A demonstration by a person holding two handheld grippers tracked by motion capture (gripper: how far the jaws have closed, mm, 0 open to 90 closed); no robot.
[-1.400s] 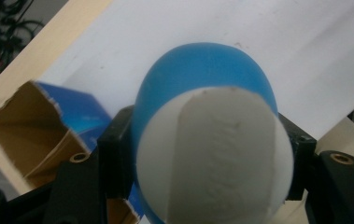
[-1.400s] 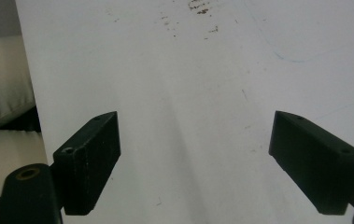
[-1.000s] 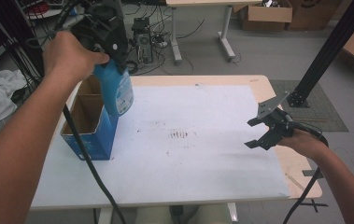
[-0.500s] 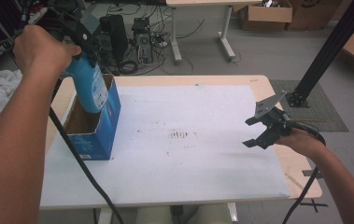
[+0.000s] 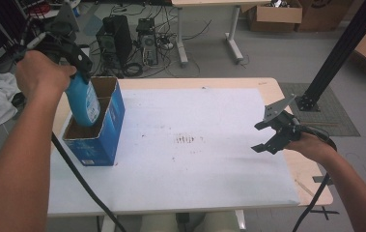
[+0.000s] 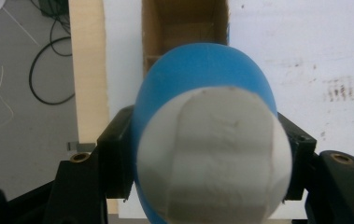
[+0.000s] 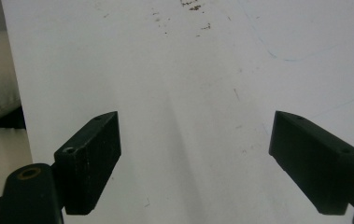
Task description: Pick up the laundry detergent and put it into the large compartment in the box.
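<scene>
A blue bottle [image 5: 85, 104] with a white cap hangs upright, its lower end inside the near compartment of an open blue cardboard box [image 5: 104, 134] at the table's left side. My left gripper [image 5: 74, 63] is shut on the bottle's top. In the left gripper view the bottle [image 6: 202, 84] sits clamped between the black jaws of the left gripper [image 6: 207, 154], its white cap [image 6: 214, 154] facing the camera and the box [image 6: 184, 28] below it. My right gripper [image 5: 263, 137] hovers open over the table's right part; in its own view the right gripper [image 7: 195, 154] has nothing between its jaws.
The white sheet [image 5: 195, 159] covers most of the wooden table [image 5: 316, 188], with a brown smudge [image 5: 186, 139] near its middle. A black pole [image 5: 337, 53] rises at the back right. Computer towers [image 5: 122, 38] and cables lie on the floor behind.
My left gripper has carried the bottle down and toward the box, from above it to partly inside the near compartment. The right gripper has stayed where it was, open.
</scene>
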